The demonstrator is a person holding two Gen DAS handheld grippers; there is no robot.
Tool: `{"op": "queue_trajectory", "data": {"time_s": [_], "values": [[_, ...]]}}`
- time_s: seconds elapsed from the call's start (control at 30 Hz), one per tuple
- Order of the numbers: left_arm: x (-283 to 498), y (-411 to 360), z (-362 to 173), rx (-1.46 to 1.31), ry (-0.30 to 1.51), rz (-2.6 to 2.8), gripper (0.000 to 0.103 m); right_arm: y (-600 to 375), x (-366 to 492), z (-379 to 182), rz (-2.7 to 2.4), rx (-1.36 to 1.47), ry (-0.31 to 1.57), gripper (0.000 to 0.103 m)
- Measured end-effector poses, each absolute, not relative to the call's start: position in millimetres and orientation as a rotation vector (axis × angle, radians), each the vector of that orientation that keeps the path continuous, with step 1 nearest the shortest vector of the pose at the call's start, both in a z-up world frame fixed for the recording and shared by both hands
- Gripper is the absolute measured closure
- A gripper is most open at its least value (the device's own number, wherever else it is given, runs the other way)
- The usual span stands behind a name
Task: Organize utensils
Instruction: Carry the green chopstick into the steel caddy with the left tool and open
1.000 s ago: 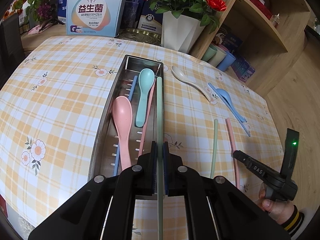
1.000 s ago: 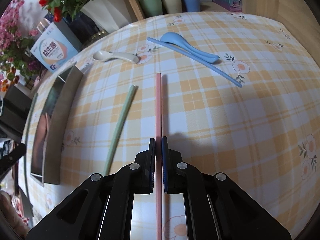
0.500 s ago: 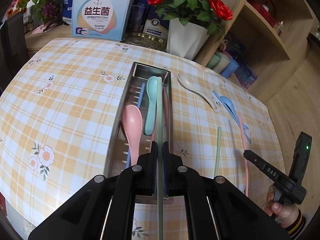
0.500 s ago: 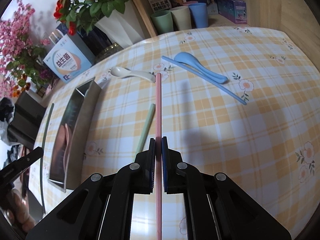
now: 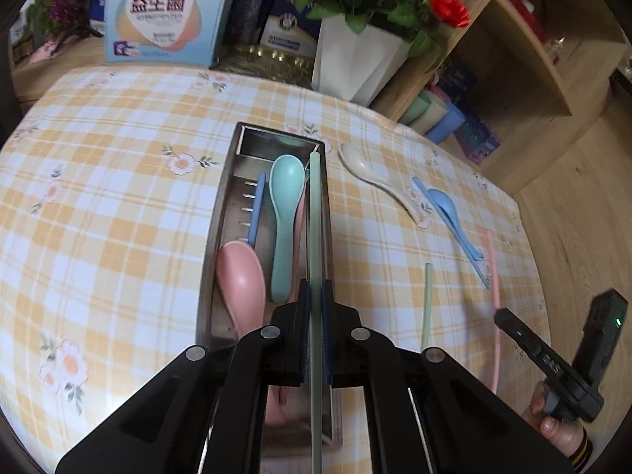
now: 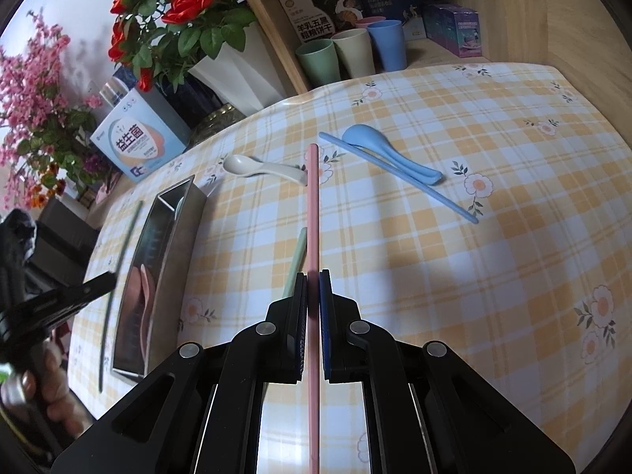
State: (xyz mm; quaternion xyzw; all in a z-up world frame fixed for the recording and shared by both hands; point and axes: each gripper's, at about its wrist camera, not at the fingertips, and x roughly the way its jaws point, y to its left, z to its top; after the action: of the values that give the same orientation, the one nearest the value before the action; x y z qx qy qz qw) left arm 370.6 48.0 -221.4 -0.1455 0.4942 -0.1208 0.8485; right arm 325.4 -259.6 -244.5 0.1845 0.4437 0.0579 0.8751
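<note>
My left gripper [image 5: 315, 290] is shut on a green chopstick [image 5: 315, 217] and holds it lengthwise over the right side of the steel tray [image 5: 213, 237]. The tray holds a pink spoon [image 5: 241, 276], a teal spoon [image 5: 285, 213], a blue chopstick [image 5: 256, 209] and a pink chopstick. My right gripper [image 6: 313, 276] is shut on a pink chopstick [image 6: 313, 205], lifted above the table. A second green chopstick [image 6: 295, 260], a white spoon [image 6: 260, 168], a blue spoon [image 6: 383, 148] and a blue chopstick [image 6: 399, 177] lie on the checked tablecloth.
A white flower pot with red roses [image 5: 355, 59] and a printed box [image 5: 166, 12] stand behind the tray. Several cups [image 6: 351, 55] sit on a wooden shelf at the table's far edge. The right gripper shows in the left wrist view [image 5: 553, 359].
My left gripper has carried the green chopstick forward over the tray. My right gripper has lifted the pink chopstick off the table and tilted up.
</note>
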Motion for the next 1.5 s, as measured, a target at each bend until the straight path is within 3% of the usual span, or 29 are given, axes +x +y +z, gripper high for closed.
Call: {"op": "queue_trajectory", "data": {"time_s": [0.8, 1.27, 1.5], "values": [[422.1, 31.2, -258.0, -0.224, 1.171, -0.282, 0.097, -281.0, 327.3, -241.9, 0.070, 0.397, 0.923, 0.097], [406.1, 31.3, -232.7, -0.151, 1.113, -0.287, 0.096, -280.0, 324.1, -237.3, 0.072, 0.409, 0.926, 0.097], [381.7, 42.7, -211.3, -0.094, 1.041, -0.279, 0.083, -268.1, 320.9, -231.6, 0.094, 0.396, 0.941, 0.097]]}}
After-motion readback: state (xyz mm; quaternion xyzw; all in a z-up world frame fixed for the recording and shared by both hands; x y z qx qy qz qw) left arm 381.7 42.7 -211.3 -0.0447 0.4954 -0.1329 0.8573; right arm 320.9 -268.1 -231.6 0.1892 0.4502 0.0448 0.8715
